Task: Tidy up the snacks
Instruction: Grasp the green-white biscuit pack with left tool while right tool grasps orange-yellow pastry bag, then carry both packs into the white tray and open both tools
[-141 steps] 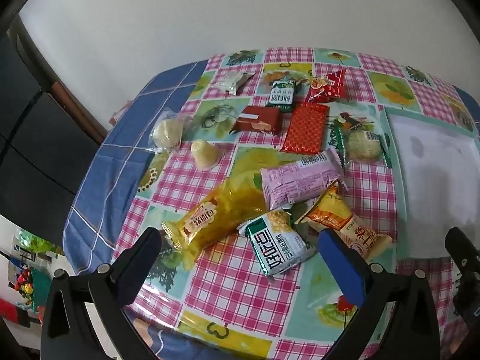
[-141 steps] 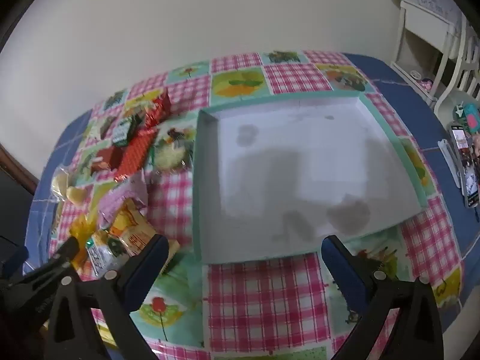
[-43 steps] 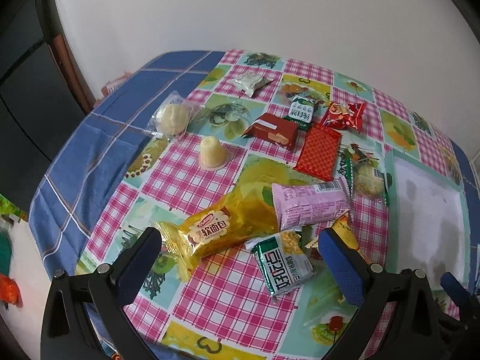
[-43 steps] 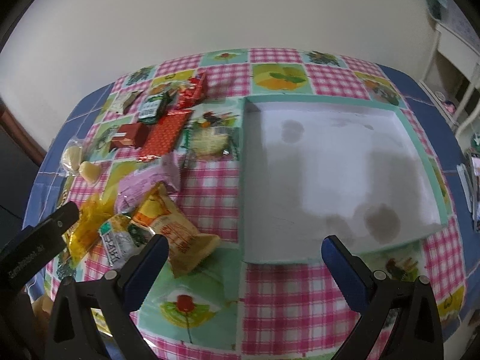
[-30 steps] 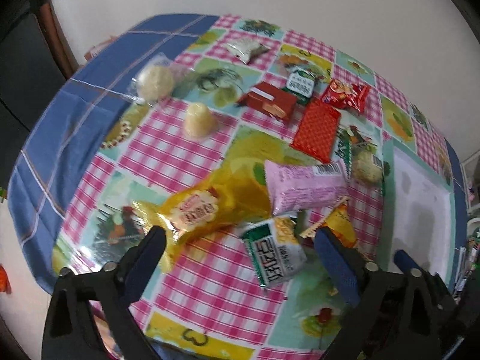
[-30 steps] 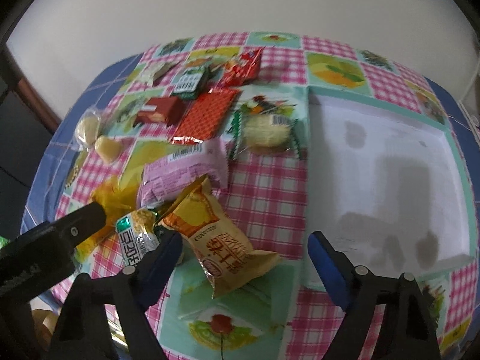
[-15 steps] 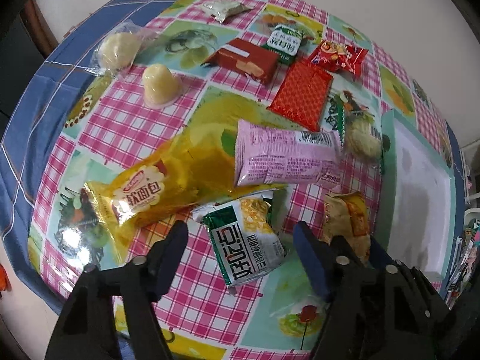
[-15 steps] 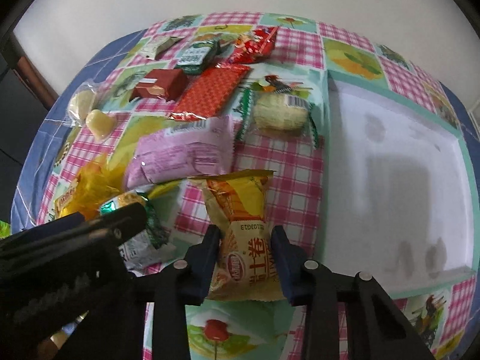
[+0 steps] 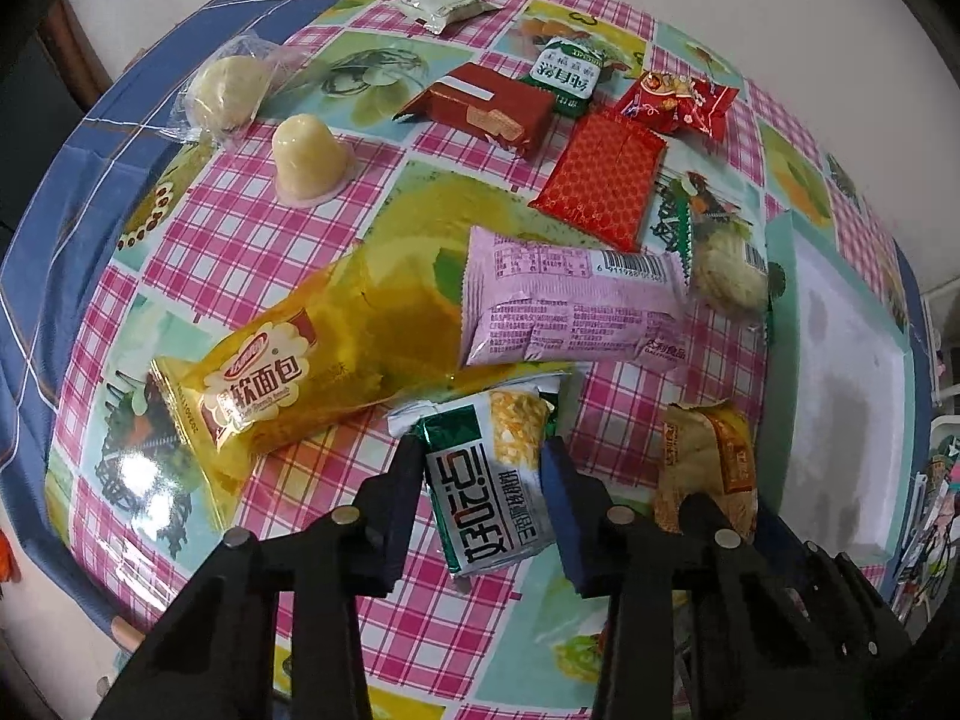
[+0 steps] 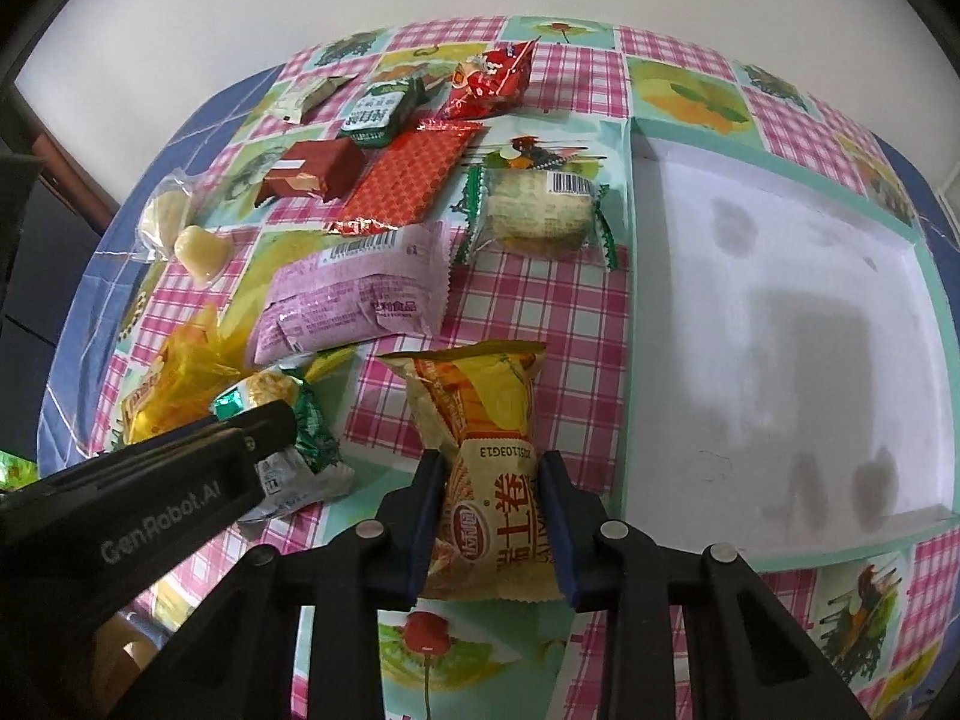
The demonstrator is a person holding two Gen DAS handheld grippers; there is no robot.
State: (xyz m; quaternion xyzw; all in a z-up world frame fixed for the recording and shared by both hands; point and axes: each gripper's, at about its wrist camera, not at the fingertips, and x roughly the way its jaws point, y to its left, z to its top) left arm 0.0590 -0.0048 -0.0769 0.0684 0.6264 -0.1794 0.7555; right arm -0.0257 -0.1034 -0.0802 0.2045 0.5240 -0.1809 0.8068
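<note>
**Both tools closing on a packet each, tray waiting empty**

The step in hand looks like the pick-up: each tool has a snack between its fingers, and nothing lies in the tray yet. The left tool (image 9: 483, 474) straddles the green-and-white corn snack packet (image 9: 489, 480), its dark pads pressed against the packet's two long edges, so it reads as clenched on the packet, which lies flat on the tabletop (image 9: 336, 240). The right tool (image 10: 491, 501) is narrowed around the orange-yellow snack packet (image 10: 486, 420); its blue pads touch the wrapper on both sides and pinch it in at the waist. That packet also appears to rest on the cloth, just beside the tray's near-left wall.

The teal-rimmed white tray (image 10: 630, 300) sits to the right of the snack pile, with only shadows inside it.

The next move, as I judge it, calls for lifting each packet clear and carrying it rightward over the tray's rim. The right packet has the shorter way. The left one partly underlies the yellow soft-bread bag (image 9: 288, 372) and the pink packet (image 9: 570, 312), so a straight lift may drag them.
</note>
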